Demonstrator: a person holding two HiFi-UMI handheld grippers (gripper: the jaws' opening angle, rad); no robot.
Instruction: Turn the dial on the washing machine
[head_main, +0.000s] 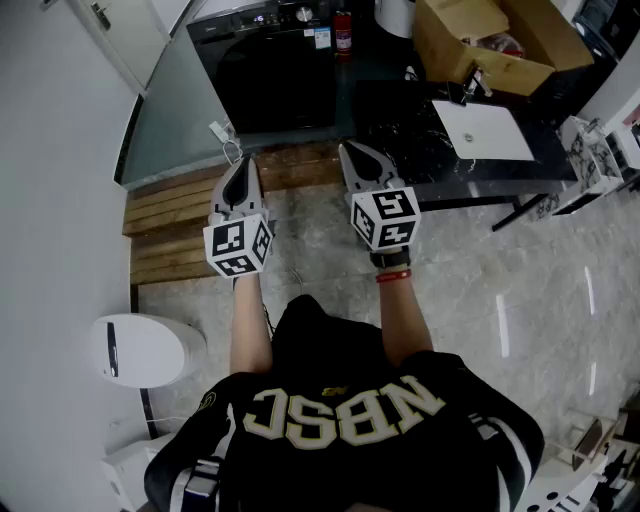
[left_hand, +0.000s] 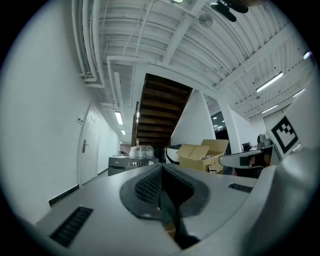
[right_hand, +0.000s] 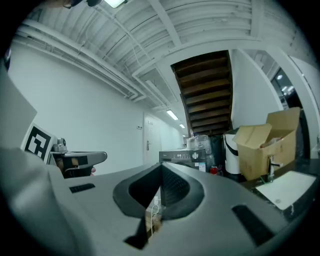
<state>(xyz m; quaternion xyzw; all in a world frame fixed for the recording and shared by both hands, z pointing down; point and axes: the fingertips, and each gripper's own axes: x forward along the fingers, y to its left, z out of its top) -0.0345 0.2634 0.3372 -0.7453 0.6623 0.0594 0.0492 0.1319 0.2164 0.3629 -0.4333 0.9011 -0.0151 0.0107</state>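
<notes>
The black washing machine (head_main: 270, 70) stands at the far end of the room, and its round dial (head_main: 304, 14) sits on the top control panel. Both grippers are held out in front of me, well short of the machine. My left gripper (head_main: 243, 162) is shut with nothing in it, and my right gripper (head_main: 353, 152) is shut and empty as well. In the left gripper view the jaws (left_hand: 161, 166) meet in line with the distant machine (left_hand: 131, 164). In the right gripper view the closed jaws (right_hand: 161, 165) sit below the machine (right_hand: 182, 157), whose dial (right_hand: 195, 155) is small and far off.
A wooden step (head_main: 180, 215) lies between me and the machine. On the right are a dark marble counter (head_main: 420, 150) with a white sink (head_main: 485, 130) and an open cardboard box (head_main: 490, 40). A red canister (head_main: 343, 32) stands beside the machine. A white bin (head_main: 140, 350) is at my left.
</notes>
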